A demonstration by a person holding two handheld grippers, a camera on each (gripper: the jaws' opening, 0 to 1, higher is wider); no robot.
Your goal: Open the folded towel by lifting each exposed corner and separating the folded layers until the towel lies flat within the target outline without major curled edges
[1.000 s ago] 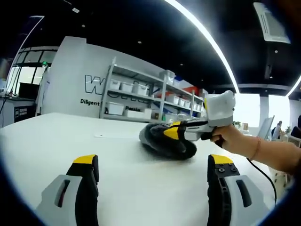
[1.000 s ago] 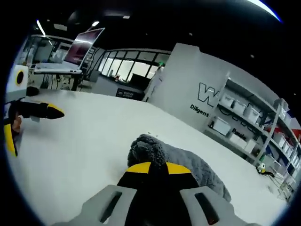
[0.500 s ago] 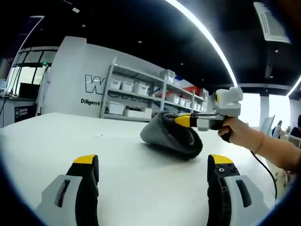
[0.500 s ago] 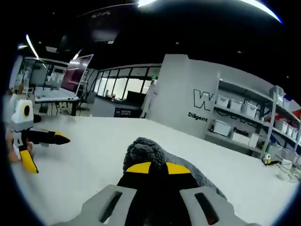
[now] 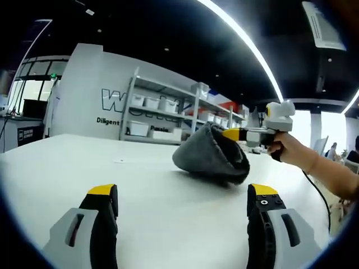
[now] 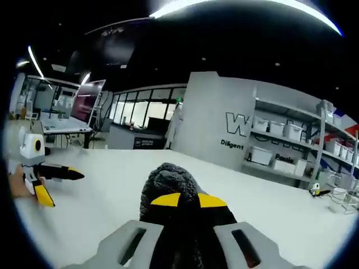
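A dark grey towel (image 5: 210, 158) rests on the white table (image 5: 84, 162), its top edge pulled up into a peak. My right gripper (image 5: 227, 133), held by a hand at the right, is shut on that raised edge. In the right gripper view the bunched grey towel (image 6: 168, 182) sticks up between the closed yellow-tipped jaws of my right gripper (image 6: 180, 200). My left gripper (image 5: 182, 196) is open low over the near table, its jaws wide apart with nothing between them. It also appears at far left as my left gripper (image 6: 76, 175) in the right gripper view.
Metal shelving with white bins (image 5: 162, 112) stands behind the table along a grey wall with lettering. A cable (image 5: 314, 204) hangs from the right gripper. Desks and a monitor (image 6: 84, 101) stand far back. Bare white table surface (image 6: 106, 190) surrounds the towel.
The right gripper has risen and moved right with the towel edge, lifting the towel from a low heap into a taller peak. The left gripper has stayed still.
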